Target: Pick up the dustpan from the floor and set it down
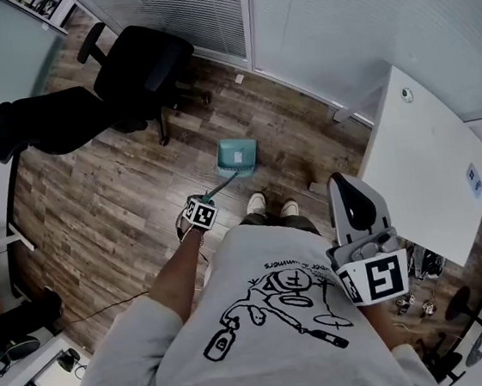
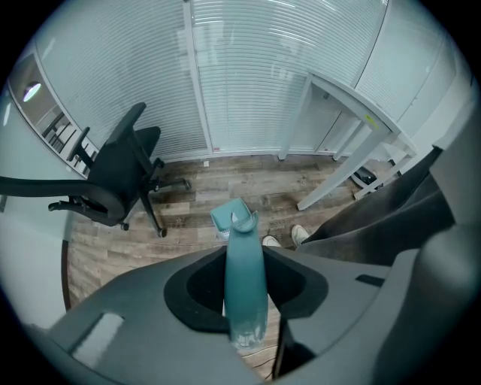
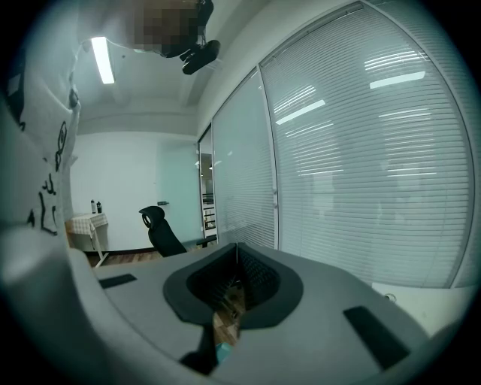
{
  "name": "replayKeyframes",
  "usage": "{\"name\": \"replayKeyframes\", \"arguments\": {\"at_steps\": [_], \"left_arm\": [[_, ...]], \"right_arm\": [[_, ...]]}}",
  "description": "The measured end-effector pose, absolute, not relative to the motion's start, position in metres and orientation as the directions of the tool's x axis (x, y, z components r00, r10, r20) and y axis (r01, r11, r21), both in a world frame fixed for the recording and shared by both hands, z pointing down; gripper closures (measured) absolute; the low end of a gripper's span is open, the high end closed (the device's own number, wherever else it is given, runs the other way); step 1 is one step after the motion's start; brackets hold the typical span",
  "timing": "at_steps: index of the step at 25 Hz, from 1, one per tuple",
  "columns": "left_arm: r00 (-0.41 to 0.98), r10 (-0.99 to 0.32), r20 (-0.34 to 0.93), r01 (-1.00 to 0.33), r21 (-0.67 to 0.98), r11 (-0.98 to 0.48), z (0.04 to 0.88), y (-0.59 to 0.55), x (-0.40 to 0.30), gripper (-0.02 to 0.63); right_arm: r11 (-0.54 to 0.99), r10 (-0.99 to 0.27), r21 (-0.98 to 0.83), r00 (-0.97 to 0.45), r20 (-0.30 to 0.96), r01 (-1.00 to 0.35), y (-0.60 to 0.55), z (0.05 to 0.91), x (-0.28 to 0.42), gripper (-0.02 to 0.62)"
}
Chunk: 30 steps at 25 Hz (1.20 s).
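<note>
The teal dustpan (image 1: 238, 155) is on or just over the wooden floor in front of the person's shoes; I cannot tell whether it touches. Its long handle (image 1: 220, 184) slants back to my left gripper (image 1: 202, 204), which points steeply down and is shut on it. In the left gripper view the teal handle (image 2: 244, 278) runs up between the jaws of the left gripper (image 2: 244, 252) to the pan (image 2: 228, 214). My right gripper (image 1: 351, 194) is held at the person's right side, away from the dustpan. In the right gripper view the right gripper (image 3: 237, 247) has its jaws meeting, with nothing between them.
A black office chair (image 1: 136, 66) stands beyond the dustpan, with a second dark seat (image 1: 47, 122) to its left. A white desk (image 1: 428, 166) is on the right. Window blinds (image 1: 194, 7) close the far side. The person's shoes (image 1: 270, 203) are just behind the pan.
</note>
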<state>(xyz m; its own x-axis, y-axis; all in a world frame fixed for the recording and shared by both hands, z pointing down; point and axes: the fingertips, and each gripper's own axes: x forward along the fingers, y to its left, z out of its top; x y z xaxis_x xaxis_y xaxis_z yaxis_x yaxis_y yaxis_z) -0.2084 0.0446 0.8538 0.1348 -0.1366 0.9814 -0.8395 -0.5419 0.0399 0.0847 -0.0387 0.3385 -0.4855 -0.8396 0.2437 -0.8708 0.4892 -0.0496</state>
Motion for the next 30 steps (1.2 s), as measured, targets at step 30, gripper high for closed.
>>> {"name": "replayKeyframes", "arguments": {"at_steps": [30], "left_arm": [[0.209,-0.427,0.88,-0.909,0.013,-0.417,0.773,0.006,-0.196,0.419]], "right_arm": [[0.517,-0.827,-0.079,-0.522,0.209,-0.852,-0.034,0.337,0.086,0.592]]}}
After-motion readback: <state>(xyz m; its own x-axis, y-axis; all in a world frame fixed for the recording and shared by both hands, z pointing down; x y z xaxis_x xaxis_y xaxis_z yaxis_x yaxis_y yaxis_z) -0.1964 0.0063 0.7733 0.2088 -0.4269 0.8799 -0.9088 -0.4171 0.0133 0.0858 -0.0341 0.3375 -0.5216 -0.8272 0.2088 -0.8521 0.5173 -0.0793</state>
